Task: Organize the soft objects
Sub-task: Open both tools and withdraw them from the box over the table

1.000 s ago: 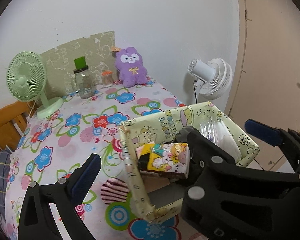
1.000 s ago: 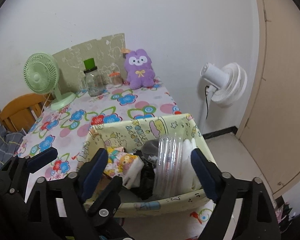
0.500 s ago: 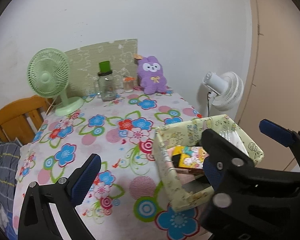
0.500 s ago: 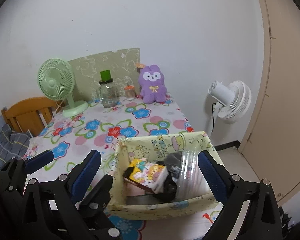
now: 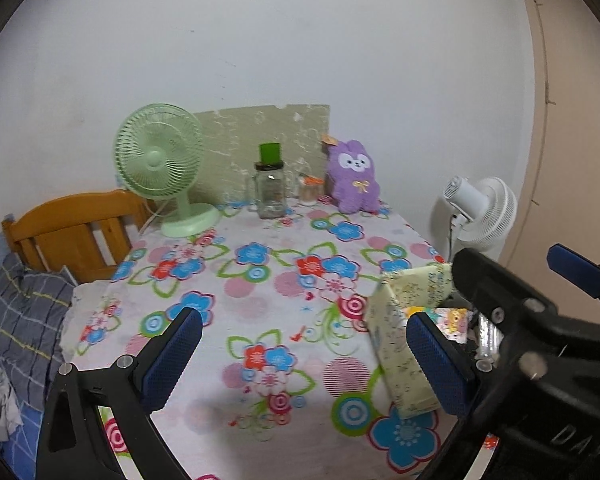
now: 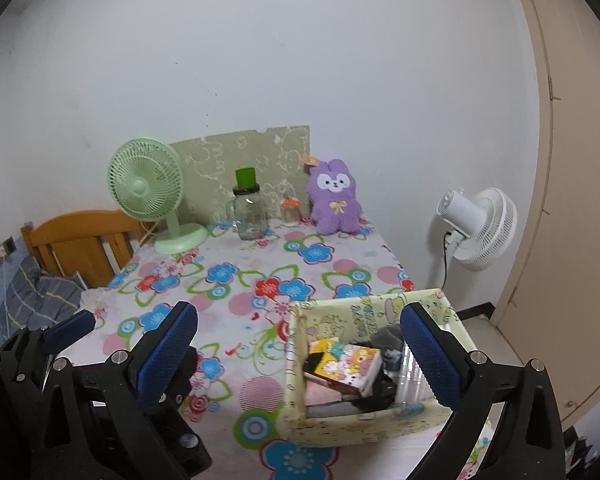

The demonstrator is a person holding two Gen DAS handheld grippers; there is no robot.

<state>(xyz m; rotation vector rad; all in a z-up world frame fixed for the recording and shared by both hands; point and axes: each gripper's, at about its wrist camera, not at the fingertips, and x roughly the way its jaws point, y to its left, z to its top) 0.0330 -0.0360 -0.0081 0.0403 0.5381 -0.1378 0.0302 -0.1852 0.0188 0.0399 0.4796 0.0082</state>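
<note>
A yellow-green cartoon-print fabric box (image 6: 364,420) stands at the near right corner of the flowered table (image 6: 236,276). It holds a colourful cartoon pack (image 6: 348,364), dark cloth and a clear plastic pack. A purple plush rabbit (image 6: 334,200) sits upright at the far edge against the wall. My right gripper (image 6: 298,352) hangs back from the box, jaws opening wide, nothing pressed between the pads. My left gripper (image 5: 304,364) stands open over bare tablecloth, left of the box (image 5: 396,344). The plush (image 5: 354,184) is far from both.
At the back stand a green desk fan (image 6: 146,188), a glass jar with a green lid (image 6: 250,212), a small jar (image 6: 290,210) and a green board. A white fan (image 6: 480,228) stands right of the table, before a beige door. A wooden chair (image 6: 76,240) and grey bedding are on the left.
Both grippers have drawn back and risen from the box, which now looks smaller and farther away. The right gripper's jaws have spread wider. More of the table shows.
</note>
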